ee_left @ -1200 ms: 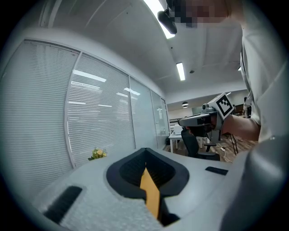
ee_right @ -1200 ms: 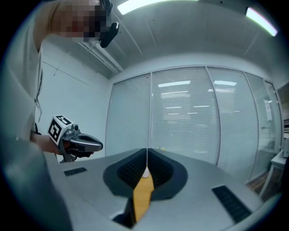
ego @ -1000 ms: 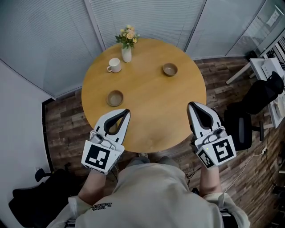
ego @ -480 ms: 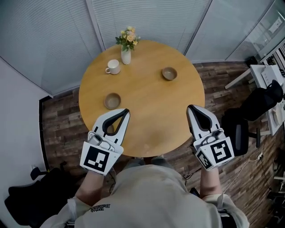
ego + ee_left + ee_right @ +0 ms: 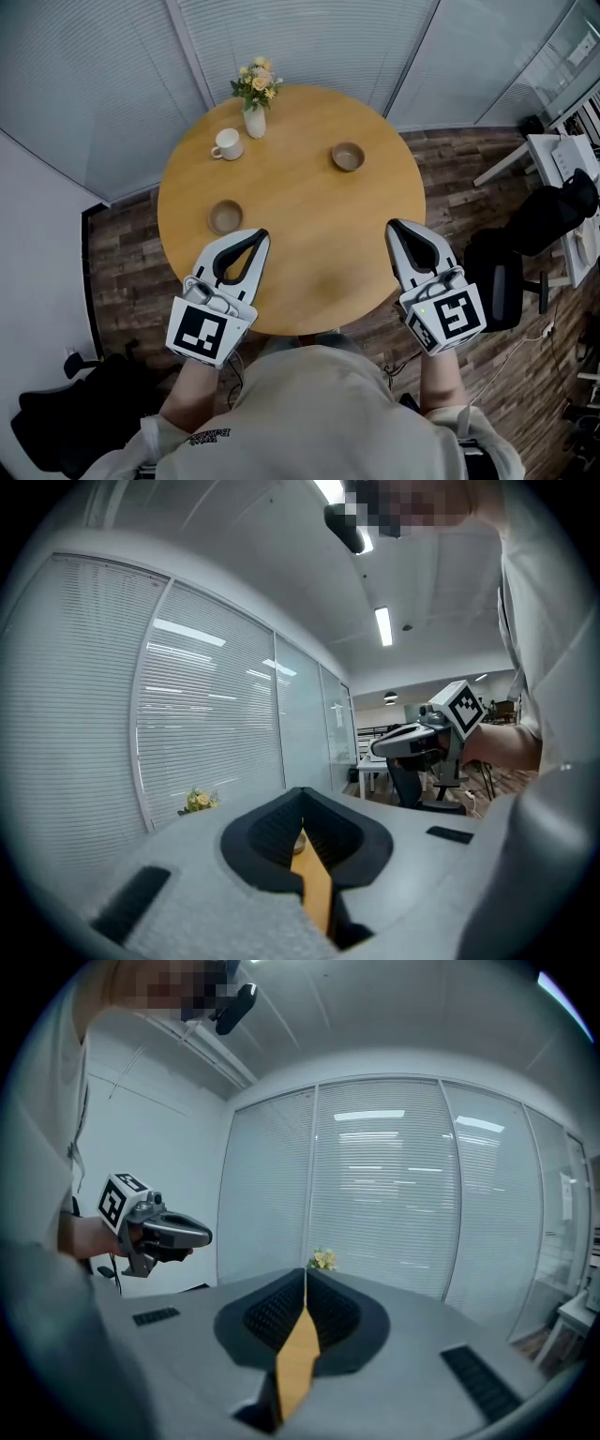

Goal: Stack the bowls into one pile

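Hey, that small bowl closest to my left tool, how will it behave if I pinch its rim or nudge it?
The bowl looks like ceramic, so it is probably rigid and could chip if dropped. It sits upright and squat on the smooth table, so a nudge would likely slide it rather than tip it. A rim pinch may be a bit slippery.

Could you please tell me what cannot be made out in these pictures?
Whether near bowl, far bowl and mug hold anything: too small, head view.
Bowls and mug, gripper views: largely blocked by the left hand-held gripper and right hand-held gripper themselves.
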A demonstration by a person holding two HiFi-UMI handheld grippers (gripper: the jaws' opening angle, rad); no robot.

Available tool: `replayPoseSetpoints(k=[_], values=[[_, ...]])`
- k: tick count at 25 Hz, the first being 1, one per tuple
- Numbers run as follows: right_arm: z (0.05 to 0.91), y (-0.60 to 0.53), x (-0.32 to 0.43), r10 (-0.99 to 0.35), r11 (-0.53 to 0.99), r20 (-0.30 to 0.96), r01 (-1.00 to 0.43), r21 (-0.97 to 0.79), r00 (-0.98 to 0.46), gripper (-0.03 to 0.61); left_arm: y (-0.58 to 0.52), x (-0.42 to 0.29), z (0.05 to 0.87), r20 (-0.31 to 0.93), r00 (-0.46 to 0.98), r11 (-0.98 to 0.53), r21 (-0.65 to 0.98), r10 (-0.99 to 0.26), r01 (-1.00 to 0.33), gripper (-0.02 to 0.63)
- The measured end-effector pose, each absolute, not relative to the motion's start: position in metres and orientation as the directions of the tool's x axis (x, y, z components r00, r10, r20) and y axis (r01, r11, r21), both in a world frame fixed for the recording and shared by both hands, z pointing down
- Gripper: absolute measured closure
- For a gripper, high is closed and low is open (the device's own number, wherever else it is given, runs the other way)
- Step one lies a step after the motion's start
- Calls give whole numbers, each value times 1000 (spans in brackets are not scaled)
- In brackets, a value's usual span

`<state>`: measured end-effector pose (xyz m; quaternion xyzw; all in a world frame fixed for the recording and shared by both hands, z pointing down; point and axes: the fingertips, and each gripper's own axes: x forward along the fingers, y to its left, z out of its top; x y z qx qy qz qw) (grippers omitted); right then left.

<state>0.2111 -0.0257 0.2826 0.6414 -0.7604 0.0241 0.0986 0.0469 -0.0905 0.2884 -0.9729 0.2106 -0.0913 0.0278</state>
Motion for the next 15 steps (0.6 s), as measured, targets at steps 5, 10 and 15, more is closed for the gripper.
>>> replayPoseSetpoints(k=[5, 10, 15], values=[[285, -30, 221, -957, 246, 183, -963, 107, -225, 546, -97, 66, 288, 176, 889, -905, -112, -424, -410, 592], [284, -44, 246, -959, 237, 190, -961, 142, -209, 545, -115, 86, 284, 157, 887, -900, -120, -434, -419, 592], [280, -67, 260, -954, 265, 191, -945, 192, -229, 545, -133, 103, 283, 147, 891, -903, -111, -429, -416, 592]])
